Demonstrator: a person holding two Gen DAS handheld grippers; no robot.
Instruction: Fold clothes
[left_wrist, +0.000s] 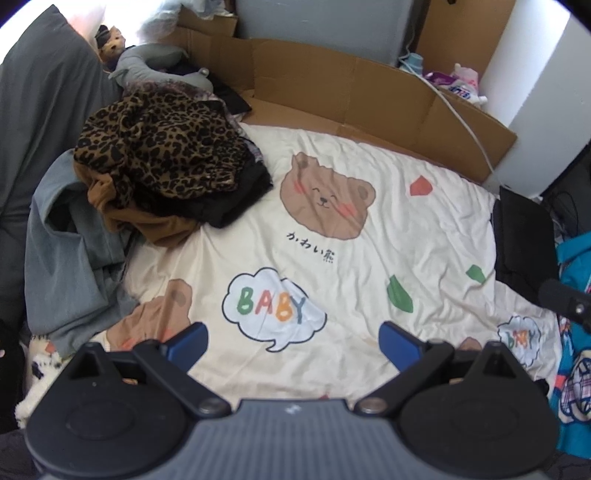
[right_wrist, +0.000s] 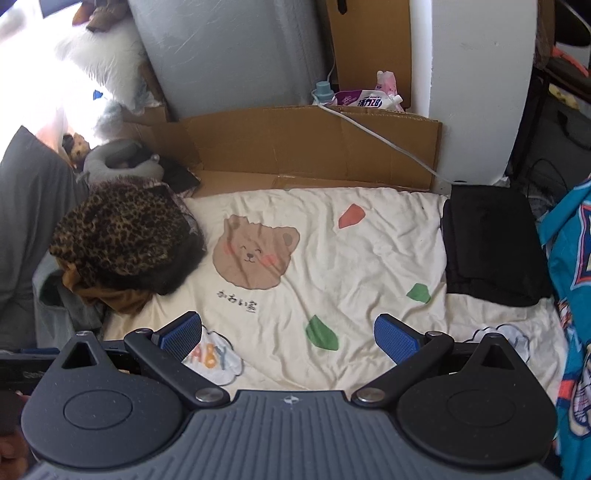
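Over the cream bear-print bedsheet (left_wrist: 332, 295) | left gripper (left_wrist: 293, 341) wide open, empty | right gripper (right_wrist: 288, 336) wide open, empty | leopard-print clothes heap (left_wrist: 162, 155) unfolded, folded black garment (right_wrist: 491, 243) opposite

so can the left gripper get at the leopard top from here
Probably yes. The left gripper is open and empty, and the leopard top sits uncovered on top of the pile, ahead and left, with only bare sheet between them.

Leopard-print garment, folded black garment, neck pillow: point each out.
leopard-print garment (left_wrist: 159, 147), left wrist view, top of the pile.
folded black garment (right_wrist: 491, 243), right wrist view, centre of its top face.
neck pillow (right_wrist: 107, 162), right wrist view, left curve.
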